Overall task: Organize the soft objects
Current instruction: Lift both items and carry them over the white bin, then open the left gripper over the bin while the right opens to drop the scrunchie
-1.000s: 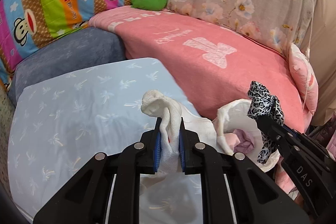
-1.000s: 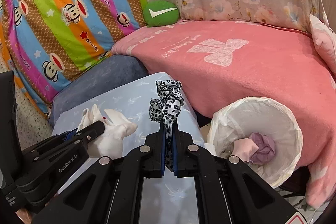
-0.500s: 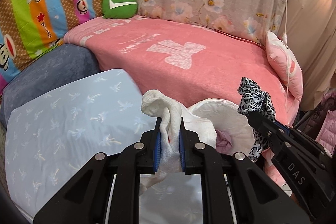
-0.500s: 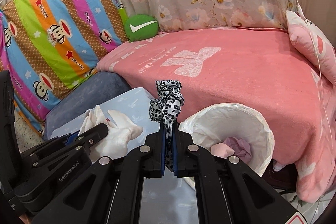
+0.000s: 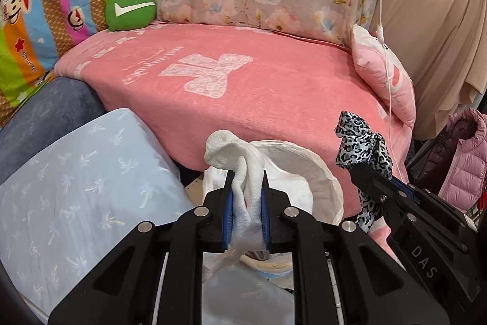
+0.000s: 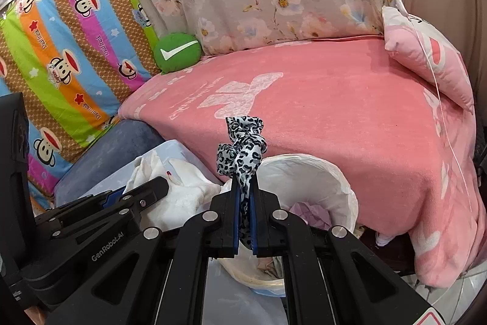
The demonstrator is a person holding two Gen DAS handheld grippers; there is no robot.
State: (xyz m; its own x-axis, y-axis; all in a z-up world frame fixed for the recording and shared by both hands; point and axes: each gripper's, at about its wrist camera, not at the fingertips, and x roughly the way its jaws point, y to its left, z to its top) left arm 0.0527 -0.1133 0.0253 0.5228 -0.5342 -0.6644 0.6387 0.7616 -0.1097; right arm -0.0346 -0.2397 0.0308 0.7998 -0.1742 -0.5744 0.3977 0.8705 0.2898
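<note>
In front of me lies a wide pink blanket (image 6: 350, 118), and against its near edge stands a round basket lined with white plastic (image 6: 328, 181), with some pink and lilac cloth already at the bottom. Beside it, at my left, is a pale blue cushion (image 5: 76, 188). My left gripper (image 5: 246, 203) is closed on a white sock (image 5: 240, 160), which bulges above the blue pads and hangs out below them, just over the near rim of the basket. My right gripper (image 6: 245, 218) is nearly fully closed on a leopard-print scrunchie (image 6: 242, 145), a thin fold of it between the pads and the knot standing up, also near the rim. Both things are light, soft and limp, I think; they cannot break, but they can slip or catch on the pads. A pinch through the thick middle holds them best.
</note>
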